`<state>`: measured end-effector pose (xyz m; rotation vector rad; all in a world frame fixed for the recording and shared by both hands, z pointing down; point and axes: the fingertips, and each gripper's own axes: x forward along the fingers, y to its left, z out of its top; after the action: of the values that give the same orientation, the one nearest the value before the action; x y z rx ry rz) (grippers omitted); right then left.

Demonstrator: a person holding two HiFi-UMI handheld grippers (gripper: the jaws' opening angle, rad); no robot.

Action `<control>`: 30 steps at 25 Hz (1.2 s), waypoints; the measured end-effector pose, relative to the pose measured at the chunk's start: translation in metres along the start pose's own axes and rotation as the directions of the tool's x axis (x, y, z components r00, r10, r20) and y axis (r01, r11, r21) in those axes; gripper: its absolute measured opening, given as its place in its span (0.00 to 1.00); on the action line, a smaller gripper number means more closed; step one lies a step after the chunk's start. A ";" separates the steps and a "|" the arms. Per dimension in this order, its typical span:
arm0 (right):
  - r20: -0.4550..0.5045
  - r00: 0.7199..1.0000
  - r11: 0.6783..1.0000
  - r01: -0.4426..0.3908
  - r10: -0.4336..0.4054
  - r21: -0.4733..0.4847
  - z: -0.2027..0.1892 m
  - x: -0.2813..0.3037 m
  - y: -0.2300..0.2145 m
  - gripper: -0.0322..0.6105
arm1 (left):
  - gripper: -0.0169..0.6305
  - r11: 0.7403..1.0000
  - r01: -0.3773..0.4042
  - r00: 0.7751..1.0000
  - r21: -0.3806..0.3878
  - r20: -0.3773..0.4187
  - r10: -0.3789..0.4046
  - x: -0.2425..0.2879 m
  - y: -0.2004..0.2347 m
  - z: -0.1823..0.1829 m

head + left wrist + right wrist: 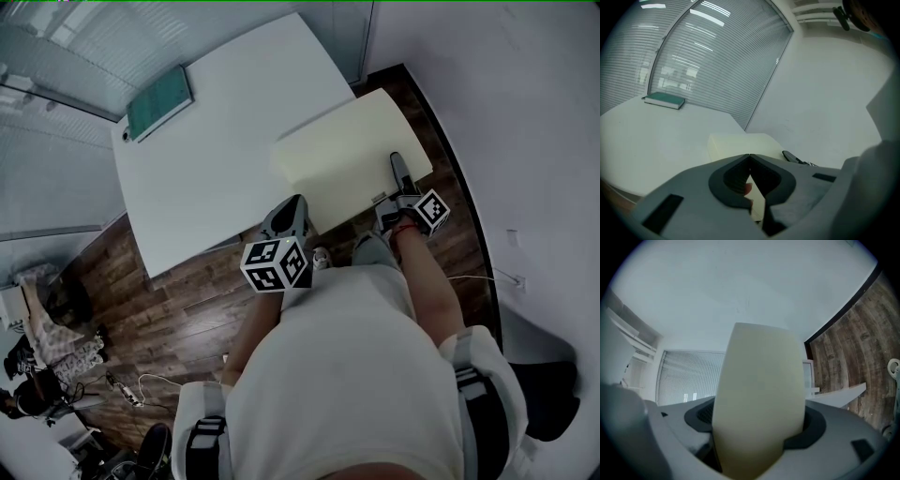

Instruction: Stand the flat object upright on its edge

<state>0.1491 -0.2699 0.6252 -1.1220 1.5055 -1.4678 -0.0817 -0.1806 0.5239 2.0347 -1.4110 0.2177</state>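
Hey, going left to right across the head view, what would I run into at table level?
Green book → left tongs → right tongs. The cream board, clamped in the right tongs, stretches across both tongs, so it has no clear place in the order.

The book (159, 101) lay on the far left corner of the table (216, 159). The flat board (342, 150) overhung the table's right edge, its near end between the jaws of my right gripper (397, 173). My left gripper (292, 211) hung just left of the board.
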 end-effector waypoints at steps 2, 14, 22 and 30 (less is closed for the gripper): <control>0.011 1.000 1.000 0.009 -0.008 -0.007 0.000 -0.001 -0.001 0.61 | 0.06 1.000 0.000 1.000 0.004 -0.001 0.000 -0.001 0.001 0.000; 0.035 0.999 1.000 0.000 0.001 -0.006 0.004 -0.010 0.002 0.51 | 0.06 1.000 0.013 1.000 0.012 -0.002 -0.013 -0.011 0.000 -0.002; 0.058 0.998 0.999 0.021 -0.019 -0.032 0.004 -0.017 0.011 0.48 | 0.06 1.000 0.028 1.000 -0.002 0.013 -0.027 -0.017 0.003 0.000; 0.071 0.997 0.990 0.037 -0.028 -0.135 -0.001 -0.020 0.045 0.47 | 0.06 0.999 0.044 0.999 -0.005 0.022 -0.044 -0.027 0.005 -0.001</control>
<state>0.1505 -0.2528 0.5788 -1.2707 1.5654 -1.3501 -0.0968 -0.1596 0.5137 2.0672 -1.3770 0.1726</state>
